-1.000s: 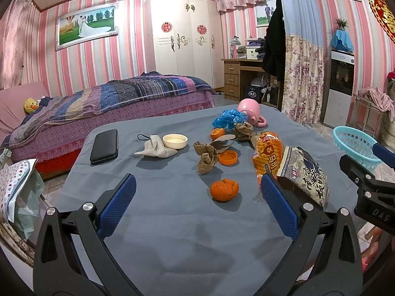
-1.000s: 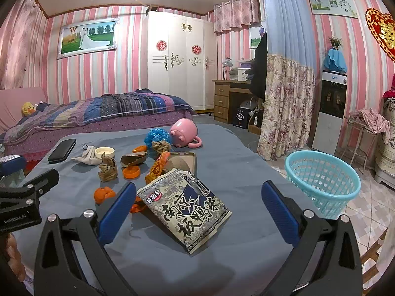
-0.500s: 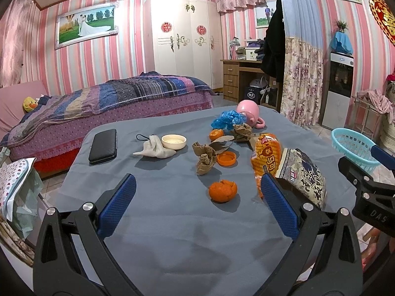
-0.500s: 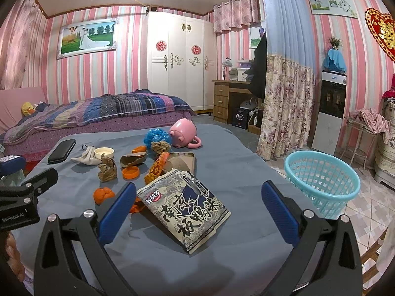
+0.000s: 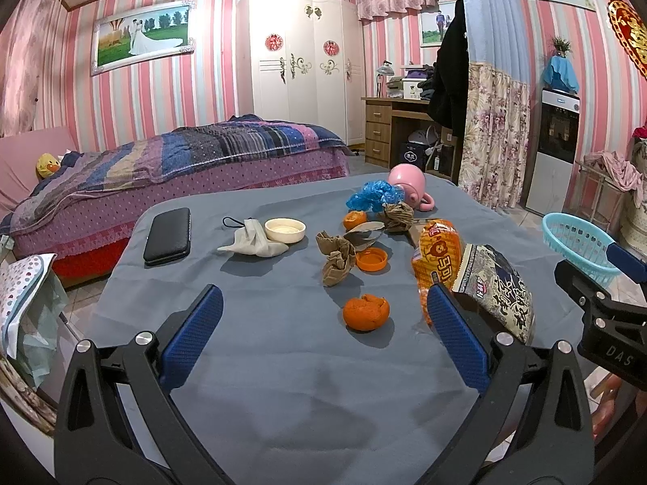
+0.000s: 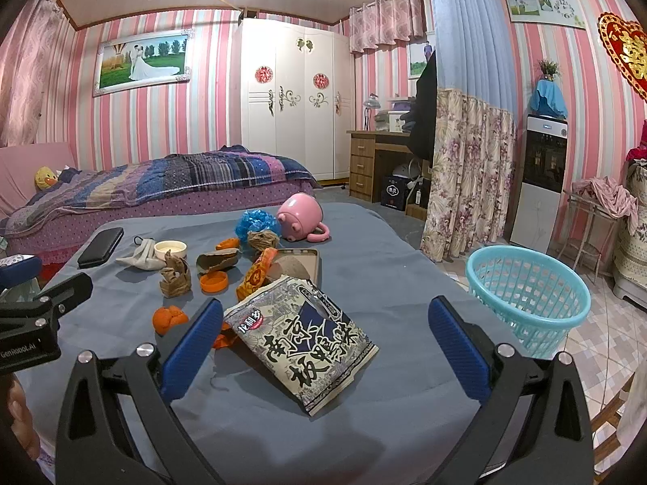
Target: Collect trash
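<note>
Both tools released: left tool [image 5: 323, 323] above orange peel [image 5: 366, 312], right tool [image 6: 325, 333] over snack bag [image 6: 303, 339] on worktop [image 6: 384, 250]. Risk: bag may be dropped short of basket [image 6: 525, 287] beside the worktop.

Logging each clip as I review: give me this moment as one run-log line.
stage: pre-grasp | left claw: open, empty, facing orange peel | right claw: open, empty, over snack bag | basket: off table's right, nothing visible inside
</note>
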The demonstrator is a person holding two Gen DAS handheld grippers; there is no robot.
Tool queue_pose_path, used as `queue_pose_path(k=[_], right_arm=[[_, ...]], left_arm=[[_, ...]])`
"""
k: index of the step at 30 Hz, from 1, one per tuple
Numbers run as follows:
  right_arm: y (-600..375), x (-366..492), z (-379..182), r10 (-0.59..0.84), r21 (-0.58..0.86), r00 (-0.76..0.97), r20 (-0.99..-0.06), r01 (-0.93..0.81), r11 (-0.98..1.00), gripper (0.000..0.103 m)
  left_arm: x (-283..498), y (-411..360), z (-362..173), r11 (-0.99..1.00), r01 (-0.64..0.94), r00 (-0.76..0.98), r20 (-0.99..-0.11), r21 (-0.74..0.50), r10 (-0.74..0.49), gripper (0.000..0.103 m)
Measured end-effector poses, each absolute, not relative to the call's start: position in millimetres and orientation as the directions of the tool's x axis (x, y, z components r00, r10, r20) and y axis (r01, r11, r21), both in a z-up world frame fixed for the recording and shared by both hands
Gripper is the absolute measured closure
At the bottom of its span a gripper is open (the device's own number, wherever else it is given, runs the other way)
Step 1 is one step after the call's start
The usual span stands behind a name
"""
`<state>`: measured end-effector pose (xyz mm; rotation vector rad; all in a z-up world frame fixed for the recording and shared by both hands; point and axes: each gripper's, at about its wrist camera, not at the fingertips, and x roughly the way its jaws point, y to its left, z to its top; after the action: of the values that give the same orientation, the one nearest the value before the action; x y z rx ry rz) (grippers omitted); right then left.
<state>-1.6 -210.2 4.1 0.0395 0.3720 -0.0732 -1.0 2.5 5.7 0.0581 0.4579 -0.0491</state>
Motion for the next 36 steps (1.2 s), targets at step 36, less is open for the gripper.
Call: queue_pose_path(k=[36], right_arm=[[-214.5,3.4,-3.9,-0.067,0.022,0.919,-0.389,0.082,0.996,0.004]], left_arm=[[-0.4,2.7,4.6,0.997,0.065,0.893,-0.449,0.041,-0.039,0.005]])
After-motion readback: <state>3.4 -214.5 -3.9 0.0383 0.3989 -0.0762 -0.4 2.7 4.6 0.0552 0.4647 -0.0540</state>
